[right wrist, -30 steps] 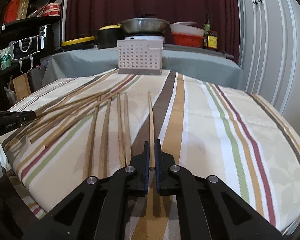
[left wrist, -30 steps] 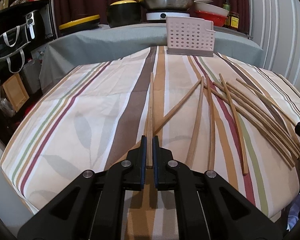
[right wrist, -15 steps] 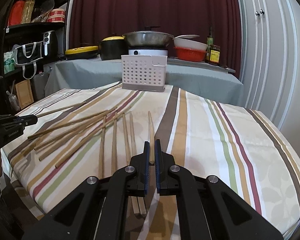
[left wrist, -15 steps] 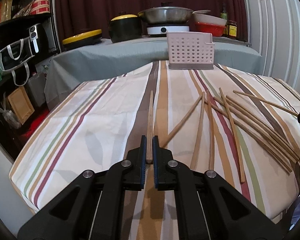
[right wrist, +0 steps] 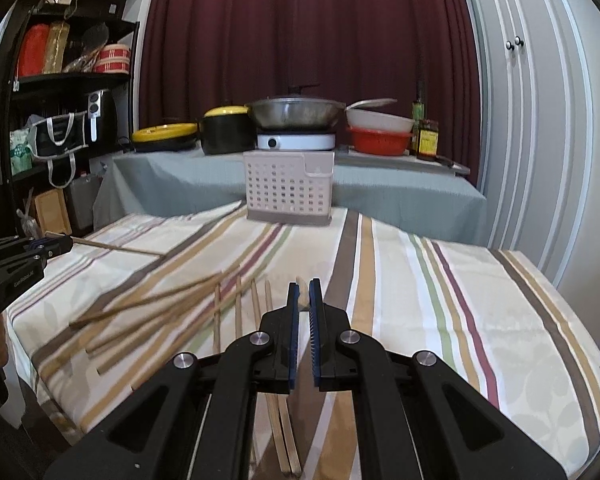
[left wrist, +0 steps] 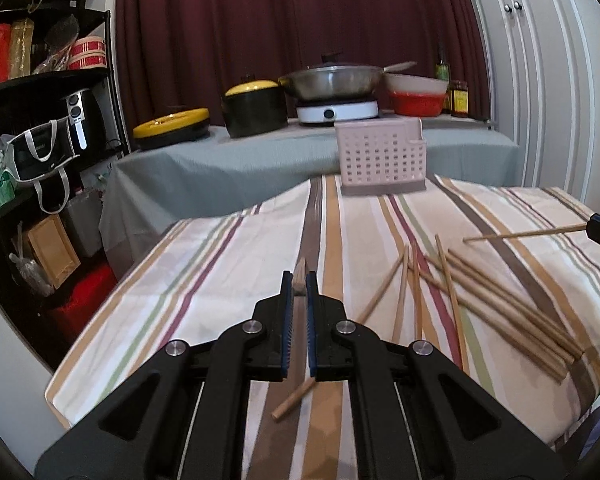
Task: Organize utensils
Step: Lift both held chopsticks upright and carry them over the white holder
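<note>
Holding one chopstick (left wrist: 300,276) per gripper (left wrist: 299,280); one holder (left wrist: 382,159) stands beyond.

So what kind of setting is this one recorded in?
Most likely a home kitchen or dining corner: a wok on a hotplate stands on a cloth-covered counter, storage shelves hold an air fryer, and chopsticks lie on a striped tablecloth.

Left gripper (left wrist: 299,286) clamped tight, right gripper (right wrist: 304,294) clamped tight, both angled slightly downward
</note>
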Demonstrator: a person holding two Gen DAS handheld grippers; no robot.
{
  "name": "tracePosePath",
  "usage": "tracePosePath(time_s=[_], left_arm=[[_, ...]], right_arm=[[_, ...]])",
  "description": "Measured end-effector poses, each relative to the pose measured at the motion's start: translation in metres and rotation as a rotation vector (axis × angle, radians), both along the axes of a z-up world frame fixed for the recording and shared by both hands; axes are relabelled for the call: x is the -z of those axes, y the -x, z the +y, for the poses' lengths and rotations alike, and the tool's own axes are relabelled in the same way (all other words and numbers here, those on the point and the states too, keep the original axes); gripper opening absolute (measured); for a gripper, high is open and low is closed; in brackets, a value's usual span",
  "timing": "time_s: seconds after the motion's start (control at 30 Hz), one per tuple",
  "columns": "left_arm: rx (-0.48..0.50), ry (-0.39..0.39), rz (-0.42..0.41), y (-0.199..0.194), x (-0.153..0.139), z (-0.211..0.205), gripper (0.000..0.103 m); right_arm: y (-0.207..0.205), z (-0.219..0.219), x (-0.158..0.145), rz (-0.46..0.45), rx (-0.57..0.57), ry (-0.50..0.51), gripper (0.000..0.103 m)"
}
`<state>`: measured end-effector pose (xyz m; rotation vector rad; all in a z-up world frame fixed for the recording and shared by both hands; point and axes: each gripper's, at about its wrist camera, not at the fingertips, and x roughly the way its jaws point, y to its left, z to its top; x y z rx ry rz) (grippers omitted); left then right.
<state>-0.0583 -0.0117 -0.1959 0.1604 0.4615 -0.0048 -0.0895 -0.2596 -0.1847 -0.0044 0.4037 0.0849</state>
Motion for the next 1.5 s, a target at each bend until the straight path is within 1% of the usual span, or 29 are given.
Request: tracePosePath(time_s=[0.07, 0.23, 0.37, 0.6, 0.67, 0.8, 0.93, 1.0, 1.13, 1.33, 1.5], left_arm=[[0.002, 0.011, -0.007, -0.002, -0.011, 0.003, 0.006], [0.007, 0.065, -0.012, -0.008, -0.039, 0.017, 0.006], [0.016, 0.118, 0.017, -0.02, -0.058, 0.031, 0.006], [0.04, 0.189, 0.078, -0.052, -0.076, 0.05, 0.006], [0.045, 0.203, 0.081, -0.061, -0.079, 0.054, 0.006], [0.042, 0.203, 0.064, -0.08, -0.084, 0.055, 0.006], [0.034, 0.192, 0.036, -0.097, -0.086, 0.052, 0.006], [0.031, 0.182, 0.027, -0.106, -0.086, 0.05, 0.006], [0.046, 0.19, 0.019, -0.122, -0.093, 0.047, 0.006], [0.094, 0.198, -0.025, -0.148, -0.118, 0.037, 0.006], [0.164, 0.221, -0.058, -0.184, -0.151, 0.021, 0.006]], right_arm=[[-0.002, -0.001, -0.007, -0.013, 0.0, -0.008, 0.006], [-0.011, 0.0, -0.026, -0.042, 0.006, -0.008, 0.006], [-0.026, 0.001, -0.037, -0.032, 0.006, -0.018, 0.006], [-0.059, 0.004, -0.057, -0.014, 0.004, 0.002, 0.006], [-0.066, 0.003, -0.06, -0.013, 0.001, -0.004, 0.006], [-0.081, 0.005, -0.065, -0.031, 0.002, 0.007, 0.006], [-0.093, 0.009, -0.064, -0.067, 0.006, 0.024, 0.006], [-0.099, 0.009, -0.065, -0.075, 0.006, 0.02, 0.006], [-0.112, 0.007, -0.072, -0.086, 0.0, 0.001, 0.006], [-0.137, 0.002, -0.098, -0.141, -0.014, -0.003, 0.006], [-0.167, -0.004, -0.13, -0.212, -0.022, 0.012, 0.006]])
